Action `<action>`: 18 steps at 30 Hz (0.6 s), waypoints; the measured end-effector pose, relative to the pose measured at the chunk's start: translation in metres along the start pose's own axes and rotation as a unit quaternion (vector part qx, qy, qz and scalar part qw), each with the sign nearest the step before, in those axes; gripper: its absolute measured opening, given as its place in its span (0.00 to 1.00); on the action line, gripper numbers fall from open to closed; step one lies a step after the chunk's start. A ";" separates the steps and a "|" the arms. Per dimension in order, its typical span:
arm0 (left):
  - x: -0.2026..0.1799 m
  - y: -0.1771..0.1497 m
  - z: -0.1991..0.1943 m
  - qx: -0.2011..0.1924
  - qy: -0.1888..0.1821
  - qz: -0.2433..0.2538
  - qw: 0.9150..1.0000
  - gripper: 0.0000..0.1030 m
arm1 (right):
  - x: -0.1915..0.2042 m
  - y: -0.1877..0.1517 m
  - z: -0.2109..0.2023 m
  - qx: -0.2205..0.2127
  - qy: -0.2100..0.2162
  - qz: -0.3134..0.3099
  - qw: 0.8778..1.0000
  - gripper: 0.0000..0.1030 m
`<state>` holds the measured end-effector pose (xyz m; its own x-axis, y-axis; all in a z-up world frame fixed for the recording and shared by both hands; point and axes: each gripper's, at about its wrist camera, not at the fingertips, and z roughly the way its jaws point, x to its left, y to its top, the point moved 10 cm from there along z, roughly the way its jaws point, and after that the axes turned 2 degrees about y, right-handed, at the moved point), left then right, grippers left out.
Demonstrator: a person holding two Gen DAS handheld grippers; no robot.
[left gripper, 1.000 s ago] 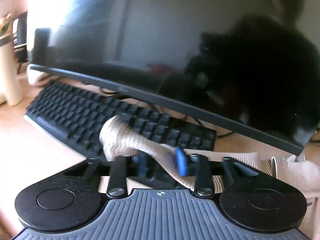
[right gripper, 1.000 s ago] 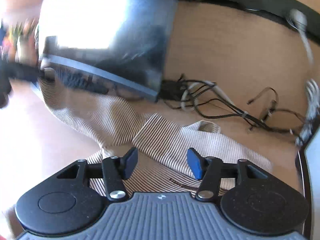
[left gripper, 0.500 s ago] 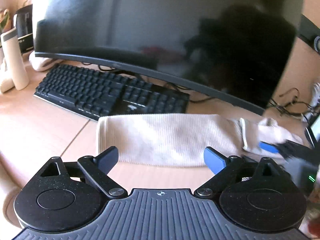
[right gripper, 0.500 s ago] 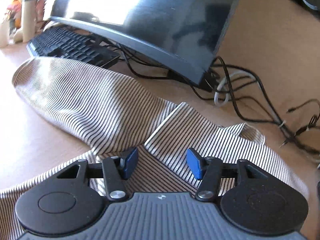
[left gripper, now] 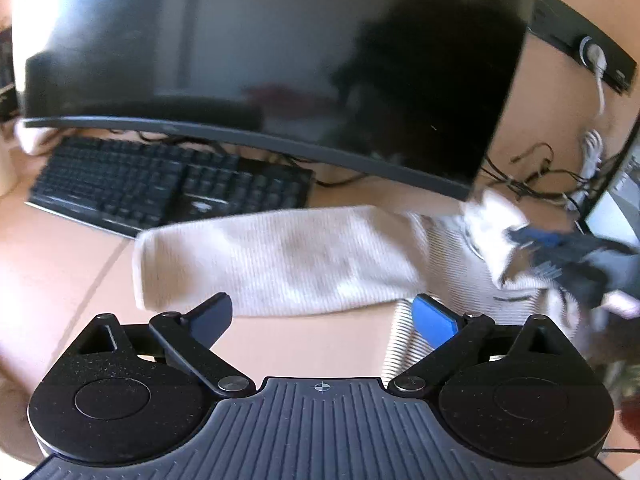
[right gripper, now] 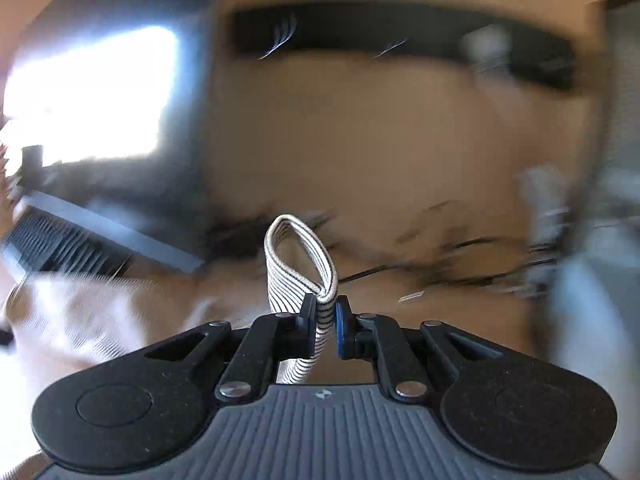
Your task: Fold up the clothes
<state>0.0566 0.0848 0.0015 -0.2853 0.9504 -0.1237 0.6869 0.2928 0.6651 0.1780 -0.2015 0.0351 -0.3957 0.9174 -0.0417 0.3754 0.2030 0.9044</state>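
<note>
A cream shirt with thin dark stripes lies on the wooden desk, its sleeve (left gripper: pixel 280 260) stretched flat in front of the keyboard. My left gripper (left gripper: pixel 324 314) hovers just short of the sleeve's near edge. Its jaws are wide and still opening, with nothing between them. In the right wrist view my right gripper (right gripper: pixel 325 320) is shut on a fold of the striped fabric (right gripper: pixel 298 264), which loops up above the pads. The same gripper (left gripper: pixel 560 248) shows blurred at the right of the left wrist view, pulling up the shirt's body.
A large dark curved monitor (left gripper: pixel 260 60) stands behind the shirt, with a black keyboard (left gripper: pixel 160 184) under its left half. Tangled cables (left gripper: pixel 540 176) lie at the back right. A black power strip (left gripper: pixel 580 52) is fixed to the wall. The right wrist view is motion-blurred.
My left gripper let go of the sleeve, opened wide and drew back; the sleeve now lies flat. My right gripper closed on a fold of the shirt and swung upward with it.
</note>
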 end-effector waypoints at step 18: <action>-0.113 -0.024 0.053 0.071 -0.116 0.084 0.987 0.97 | -0.072 -0.052 -0.051 0.038 -0.183 -0.119 0.975 0.15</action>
<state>0.1077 -0.0239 -0.0399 -0.0091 0.9804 -0.1969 0.8026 0.1246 0.5833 0.1444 -0.2959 0.0130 -0.1583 0.8987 -0.4089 0.3761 0.4378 0.8166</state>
